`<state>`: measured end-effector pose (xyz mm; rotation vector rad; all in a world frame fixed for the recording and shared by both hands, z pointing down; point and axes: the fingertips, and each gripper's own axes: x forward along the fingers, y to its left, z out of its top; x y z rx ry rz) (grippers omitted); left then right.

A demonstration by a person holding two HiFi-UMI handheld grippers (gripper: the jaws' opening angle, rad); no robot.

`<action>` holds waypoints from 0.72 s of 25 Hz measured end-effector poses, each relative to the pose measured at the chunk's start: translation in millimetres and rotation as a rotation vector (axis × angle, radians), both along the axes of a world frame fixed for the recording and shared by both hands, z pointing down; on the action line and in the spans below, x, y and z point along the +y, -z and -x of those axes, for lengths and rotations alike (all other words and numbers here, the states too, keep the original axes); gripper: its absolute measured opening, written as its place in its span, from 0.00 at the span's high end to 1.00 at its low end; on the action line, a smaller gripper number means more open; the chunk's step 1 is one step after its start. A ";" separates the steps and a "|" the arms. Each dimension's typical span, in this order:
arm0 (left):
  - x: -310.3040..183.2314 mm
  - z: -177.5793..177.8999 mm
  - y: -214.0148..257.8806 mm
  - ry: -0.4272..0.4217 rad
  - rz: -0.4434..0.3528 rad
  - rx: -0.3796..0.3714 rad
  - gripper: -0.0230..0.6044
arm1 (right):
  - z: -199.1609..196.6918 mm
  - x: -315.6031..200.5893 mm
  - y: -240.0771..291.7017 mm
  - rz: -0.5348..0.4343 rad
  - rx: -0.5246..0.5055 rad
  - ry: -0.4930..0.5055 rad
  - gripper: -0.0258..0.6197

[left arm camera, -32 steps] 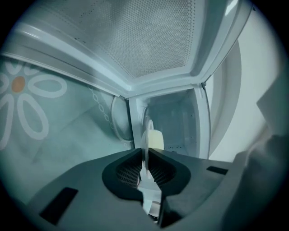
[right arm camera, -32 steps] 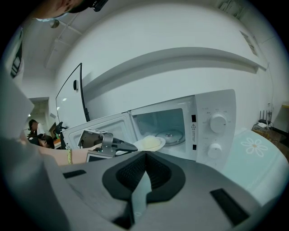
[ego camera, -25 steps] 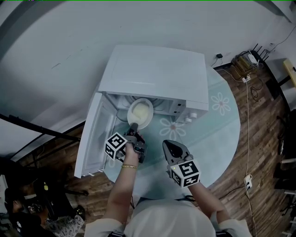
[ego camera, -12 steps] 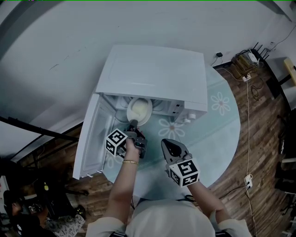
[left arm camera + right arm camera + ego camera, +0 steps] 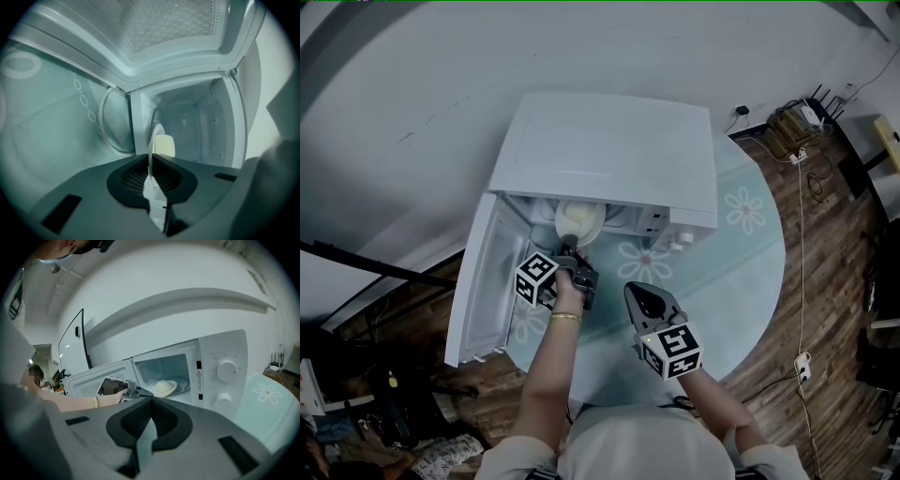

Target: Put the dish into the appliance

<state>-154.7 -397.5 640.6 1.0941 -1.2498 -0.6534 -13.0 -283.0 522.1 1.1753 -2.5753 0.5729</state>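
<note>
The dish is a white plate with a pale mound on it. It sits level in the mouth of the open white microwave, partly under the roof. My left gripper is shut on its near rim. In the left gripper view the plate runs edge-on between the jaws of the left gripper, with the cavity beyond. The right gripper view shows the dish inside the opening, held by the left gripper. My right gripper is shut and empty, low in front of the microwave.
The microwave door swings open to the left, beside my left arm. Two knobs sit on the control panel at the right. The microwave stands on a round teal table with flower prints. Cables and a power strip lie on the wooden floor.
My left gripper has pushed the dish a little deeper into the microwave opening. The right gripper has barely shifted.
</note>
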 end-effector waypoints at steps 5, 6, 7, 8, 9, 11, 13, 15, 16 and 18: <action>-11.0 -1.4 -0.6 0.006 -0.001 -0.007 0.90 | 1.0 -0.9 0.8 0.000 -0.006 0.000 0.95; -12.8 -1.7 -0.6 0.005 -0.002 -0.009 0.90 | 1.1 -0.9 0.7 0.001 -0.006 0.000 0.95; -14.5 -2.0 -0.8 0.004 -0.002 -0.011 0.90 | 1.0 -0.8 0.5 0.001 -0.006 0.000 0.95; -16.2 -2.5 -0.9 0.004 -0.002 -0.014 0.90 | 0.7 -0.8 0.3 0.001 -0.007 0.000 0.95; -18.2 -2.9 -1.1 0.003 -0.001 -0.016 0.90 | 0.5 -0.9 0.1 0.001 -0.007 0.000 0.95; -22.2 -3.4 -1.6 0.001 0.001 -0.019 0.90 | 0.3 -1.5 -0.3 0.003 -0.008 0.000 0.95; -26.2 -3.2 -2.1 0.000 0.002 -0.022 0.90 | 0.5 -2.1 -0.7 0.004 -0.008 -0.001 0.95; -29.4 -2.7 -2.2 0.000 0.003 -0.026 0.90 | 1.0 -2.1 -0.3 0.003 -0.008 0.001 0.95; -31.0 -2.4 -2.2 -0.001 0.005 -0.029 0.90 | 1.4 -1.8 0.0 0.002 -0.008 0.002 0.95; -34.8 -2.1 -2.5 -0.005 0.007 -0.037 0.90 | 2.2 -1.4 -0.5 0.004 -0.007 0.004 0.95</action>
